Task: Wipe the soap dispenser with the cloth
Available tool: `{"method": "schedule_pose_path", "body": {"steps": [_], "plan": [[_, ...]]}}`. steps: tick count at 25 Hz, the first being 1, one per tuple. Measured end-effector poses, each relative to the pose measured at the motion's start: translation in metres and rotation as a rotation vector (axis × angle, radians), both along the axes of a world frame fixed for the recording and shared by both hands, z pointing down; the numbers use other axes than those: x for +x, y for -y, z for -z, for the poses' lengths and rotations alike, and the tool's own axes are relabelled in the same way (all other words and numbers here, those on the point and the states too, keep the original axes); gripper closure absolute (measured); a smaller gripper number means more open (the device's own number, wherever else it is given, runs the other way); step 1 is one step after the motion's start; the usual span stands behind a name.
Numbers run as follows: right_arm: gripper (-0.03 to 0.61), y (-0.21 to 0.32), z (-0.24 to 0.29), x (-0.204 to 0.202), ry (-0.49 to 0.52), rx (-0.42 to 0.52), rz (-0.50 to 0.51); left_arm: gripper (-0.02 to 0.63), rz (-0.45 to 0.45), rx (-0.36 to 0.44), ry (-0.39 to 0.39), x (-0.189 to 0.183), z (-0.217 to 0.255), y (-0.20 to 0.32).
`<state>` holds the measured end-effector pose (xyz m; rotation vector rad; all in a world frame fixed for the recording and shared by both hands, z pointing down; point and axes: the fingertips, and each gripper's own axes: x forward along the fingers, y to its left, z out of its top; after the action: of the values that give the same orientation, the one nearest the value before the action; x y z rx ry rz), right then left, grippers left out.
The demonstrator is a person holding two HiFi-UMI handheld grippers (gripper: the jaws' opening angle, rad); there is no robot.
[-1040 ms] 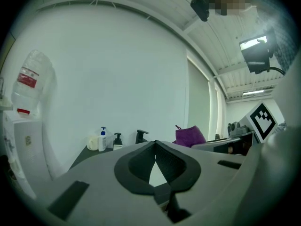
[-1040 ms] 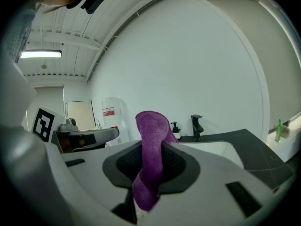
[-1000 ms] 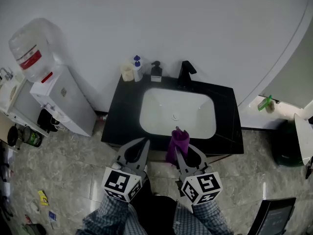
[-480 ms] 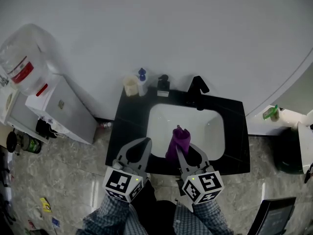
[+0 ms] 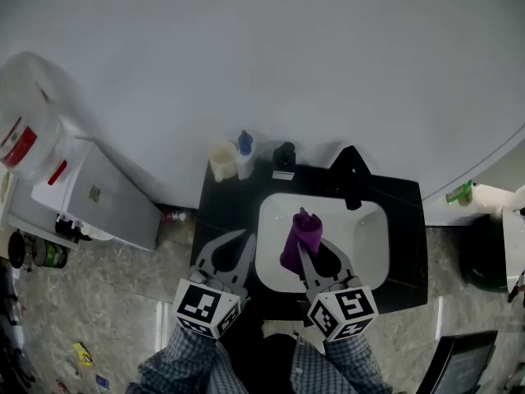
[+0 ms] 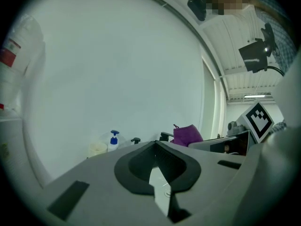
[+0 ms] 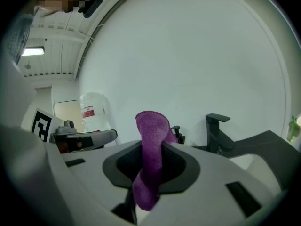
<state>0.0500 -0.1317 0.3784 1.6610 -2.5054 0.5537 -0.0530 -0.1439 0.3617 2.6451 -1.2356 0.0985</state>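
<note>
A black pump soap dispenser (image 5: 285,158) stands at the back of the black counter (image 5: 215,220), left of the black faucet (image 5: 353,176). A blue-topped pump bottle (image 5: 244,155) and a cream cup (image 5: 221,161) stand further left. My right gripper (image 5: 307,249) is shut on a purple cloth (image 5: 299,237), which sticks up over the white basin (image 5: 365,236). In the right gripper view the cloth (image 7: 151,140) partly hides the dispenser (image 7: 177,133). My left gripper (image 5: 235,249) is shut and holds nothing, low over the counter's front left; its view shows the dispenser (image 6: 135,140) far ahead.
A water cooler with a big bottle (image 5: 33,130) and a white cabinet (image 5: 98,195) stand left of the counter. A green bottle (image 5: 459,193) sits on a ledge at right, with a dark bin (image 5: 484,253) below it. The wall rises right behind the counter.
The view has moved forward toward the sink; both grippers now hang over the counter's front and the basin instead of the floor before it. The cloth stays held.
</note>
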Motion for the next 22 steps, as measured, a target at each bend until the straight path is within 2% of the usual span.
{"method": "schedule_pose_path", "body": {"steps": [9,14,22], "plan": [[0.491,0.030,-0.018,0.001,-0.019,-0.049,-0.037,0.603,-0.038,-0.053,-0.009,0.001,-0.020,0.028],[0.491,0.050,-0.020,0.005,-0.018,-0.045,-0.036,0.603,-0.008,-0.069,-0.003,-0.002,-0.029,0.038],[0.491,0.095,-0.009,0.009,-0.042,-0.012,0.027,0.603,0.026,-0.075,0.003,0.000,-0.030,0.048]]}}
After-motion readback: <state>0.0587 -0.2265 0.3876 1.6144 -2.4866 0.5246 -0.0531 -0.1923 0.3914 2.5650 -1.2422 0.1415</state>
